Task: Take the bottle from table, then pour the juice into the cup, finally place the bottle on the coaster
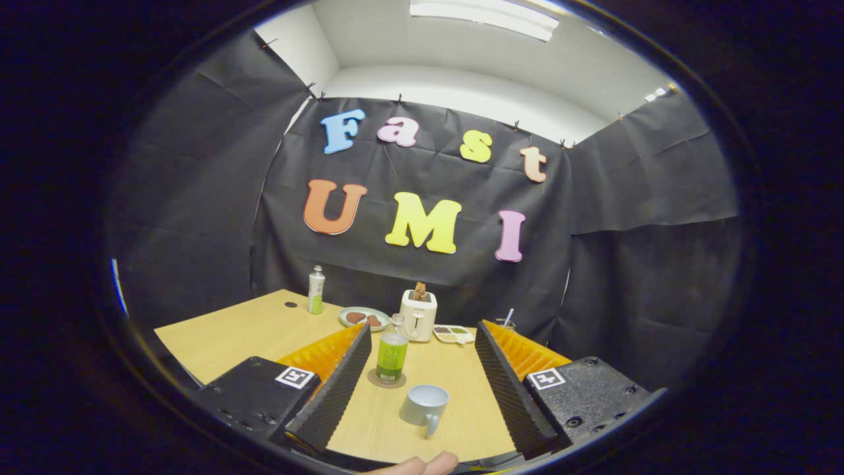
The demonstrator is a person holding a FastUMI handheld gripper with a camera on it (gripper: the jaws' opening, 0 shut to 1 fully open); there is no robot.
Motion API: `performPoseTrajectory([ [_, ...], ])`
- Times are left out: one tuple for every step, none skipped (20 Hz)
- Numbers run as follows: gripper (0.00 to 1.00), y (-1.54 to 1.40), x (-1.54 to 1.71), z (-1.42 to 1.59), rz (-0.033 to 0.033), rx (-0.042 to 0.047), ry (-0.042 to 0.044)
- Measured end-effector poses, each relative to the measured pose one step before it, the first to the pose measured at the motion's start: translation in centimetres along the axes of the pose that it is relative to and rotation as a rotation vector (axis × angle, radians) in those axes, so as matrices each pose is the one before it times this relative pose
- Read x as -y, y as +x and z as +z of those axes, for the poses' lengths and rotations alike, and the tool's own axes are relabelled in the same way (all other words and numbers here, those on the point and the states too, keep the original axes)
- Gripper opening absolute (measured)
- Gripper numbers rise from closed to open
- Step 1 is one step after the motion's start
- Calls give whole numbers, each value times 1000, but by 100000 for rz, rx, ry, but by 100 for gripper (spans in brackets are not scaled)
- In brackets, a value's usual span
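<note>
The bottle (391,353), clear plastic with green juice and a green label, looked light but smooth and top-heavy, slightly yielding under squeeze; in my judgement the labelled middle of its body offered the safest hold. It stood upright on a round coaster (386,380) on the worktop (250,330), low in the frame's centre, between the two fingers' lines and ahead of their tips. The claw (414,441) was spread wide, holding nothing. The cup (424,406) sat just below and right of the bottle, nearer the claw.
</note>
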State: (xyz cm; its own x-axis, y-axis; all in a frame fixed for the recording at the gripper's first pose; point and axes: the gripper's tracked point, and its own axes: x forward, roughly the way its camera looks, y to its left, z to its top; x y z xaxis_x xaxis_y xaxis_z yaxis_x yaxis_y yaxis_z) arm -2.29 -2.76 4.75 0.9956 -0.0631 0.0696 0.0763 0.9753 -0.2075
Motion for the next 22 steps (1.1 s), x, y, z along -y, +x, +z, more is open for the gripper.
performPoseTrajectory([
  [100,-467,-235,41,631,272,1403],
  [100,-529,-27,318,431,1030,1835],
  [100,-345,-68,230,538,930,1664],
  [100,-372,177,66,40,687,1727],
  [100,-269,317,-57,-563,-168,1588],
  [100,-159,101,-290,435,-1021,2236],
  [100,94,-237,-245,1685,-1113,2831],
  [100,-14,-208,-345,2074,-1278,3341],
  [100,72,271,-560,620,-1902,4049],
  [100,190,564,-473,214,-2096,3791],
  [100,228,36,-549,1800,-2424,3849],
  [100,323,-40,-321,1563,-1868,3113],
  [100,389,763,-525,-997,-2741,3154],
  [100,311,659,-289,-1080,-2024,1599],
  [100,358,312,-244,-698,-1050,828],
  [100,69,62,194,-1146,414,-838],
  [100,-187,165,360,-1323,1871,-2322],
  [100,-11,-58,66,-1173,1756,-3205],
  [100,-197,-142,313,-968,1764,-3687],
  [100,-105,-104,140,-1091,1441,-3818],
  [100,-192,-200,251,-830,1160,-3473],
  [100,-166,-203,281,-588,1310,-3284],
])
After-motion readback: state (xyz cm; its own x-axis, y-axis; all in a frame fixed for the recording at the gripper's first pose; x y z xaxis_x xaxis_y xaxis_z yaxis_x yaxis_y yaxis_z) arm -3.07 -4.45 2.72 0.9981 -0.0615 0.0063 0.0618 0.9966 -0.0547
